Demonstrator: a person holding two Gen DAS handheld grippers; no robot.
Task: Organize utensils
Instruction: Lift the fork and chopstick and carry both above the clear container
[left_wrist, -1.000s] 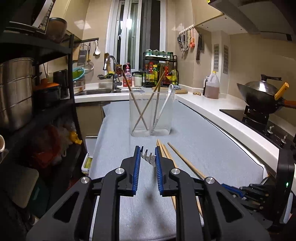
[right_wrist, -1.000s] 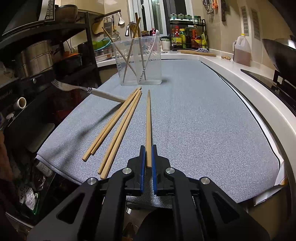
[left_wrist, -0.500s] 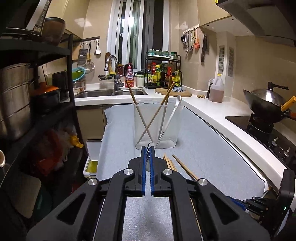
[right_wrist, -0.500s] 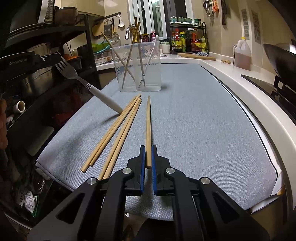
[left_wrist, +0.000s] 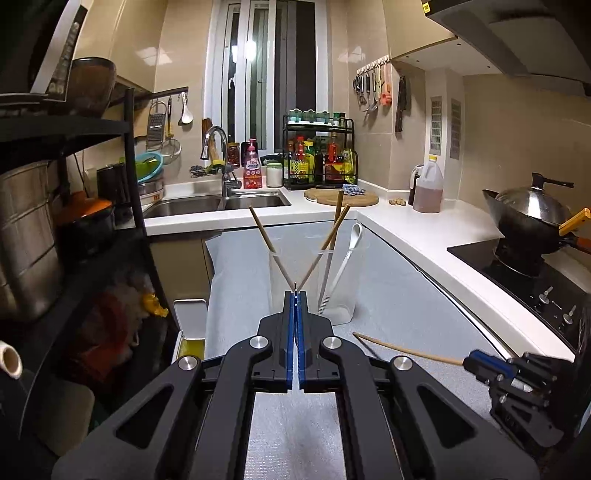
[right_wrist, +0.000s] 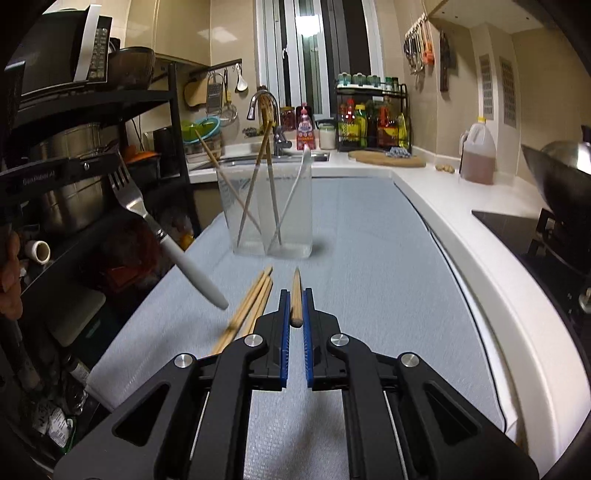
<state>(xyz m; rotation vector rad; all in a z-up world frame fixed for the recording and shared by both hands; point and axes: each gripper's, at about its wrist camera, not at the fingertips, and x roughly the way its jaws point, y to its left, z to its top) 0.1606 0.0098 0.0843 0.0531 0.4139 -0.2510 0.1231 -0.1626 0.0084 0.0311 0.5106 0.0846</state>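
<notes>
My left gripper (left_wrist: 295, 295) is shut on the metal head of a fork; only a sliver of the tines (left_wrist: 295, 286) shows between its pads. In the right wrist view the fork (right_wrist: 129, 197) hangs from the left gripper (right_wrist: 110, 162), white handle (right_wrist: 199, 282) slanting down, clear of the mat. My right gripper (right_wrist: 294, 297) is shut on one wooden chopstick (right_wrist: 295, 291), held off the mat and pointing forward; the left wrist view shows this chopstick (left_wrist: 406, 349) in the right gripper (left_wrist: 476, 360). A clear container (right_wrist: 273, 218) (left_wrist: 314, 288) ahead holds chopsticks and a white spoon.
Three loose chopsticks (right_wrist: 253, 304) lie on the grey mat (right_wrist: 369, 258) left of my right gripper. A black rack (right_wrist: 173, 122) with pots stands at the left. A wok (left_wrist: 528, 210) on the stove sits right. Sink (left_wrist: 218, 203), oil jug (left_wrist: 428, 192) and cutting board (left_wrist: 340, 197) are behind.
The left jaws closed on the fork's head and lifted it, so its handle left the mat. The right gripper rose with its chopstick. Both moved nearer the container.
</notes>
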